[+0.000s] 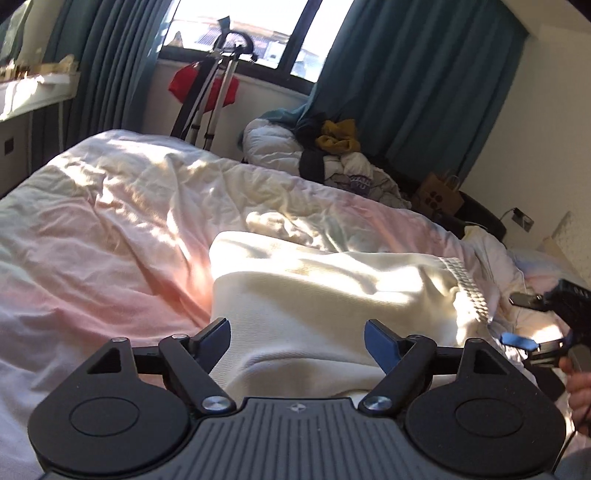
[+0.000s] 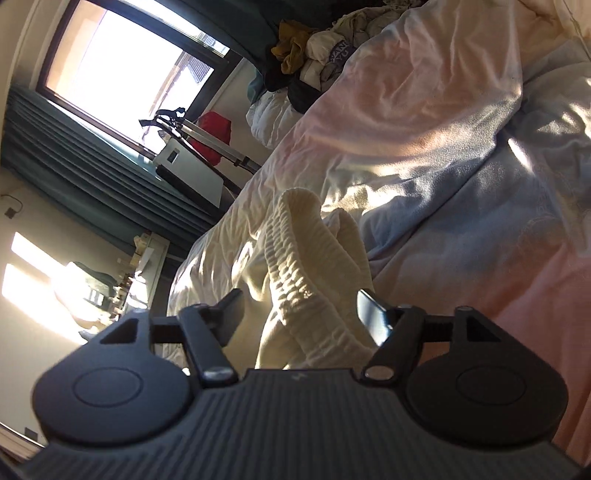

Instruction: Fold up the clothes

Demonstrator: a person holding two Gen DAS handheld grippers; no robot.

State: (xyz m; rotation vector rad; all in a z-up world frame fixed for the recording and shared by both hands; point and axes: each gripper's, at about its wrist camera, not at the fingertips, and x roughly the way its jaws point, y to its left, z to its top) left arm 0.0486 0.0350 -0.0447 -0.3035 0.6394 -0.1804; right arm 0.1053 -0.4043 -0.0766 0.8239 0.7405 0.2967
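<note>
Cream garment spread on the bed, both claws held wide

Cream knitted cloth [image 1: 325, 295] is seen lying on the bed [image 1: 110, 221], over a crumpled duvet in pale pink and white, partly lit by the sun. In the left wrist view the left gripper [image 1: 297, 341] is held just above the near edge of this garment; its two blue-padded fingers [image 1: 380, 345] are spread wide, with the fabric showing between them, and nothing is pinched. Whether the pads touch the cloth cannot be told. At the right edge of the same view the right gripper [image 1: 532, 321] is seen beside the ribbed hem [image 1: 469, 291] of the garment, carried by a hand [image 1: 578, 387].

In the right wrist view, which is strongly tilted, the right gripper [image 2: 301, 315] is also kept spread apart. The ribbed hem [image 2: 295, 258], bunched into folds, is placed between and in front of its fingers, but it is not clamped by them.

Beyond the bed a pile of clothes [image 1: 340, 155] is seen, with a mustard-yellow piece on top, next to the teal curtain [image 1: 406, 92]. A red cloth [image 1: 184, 83] is hung near a metal stand under the window [image 1: 240, 26]
</note>
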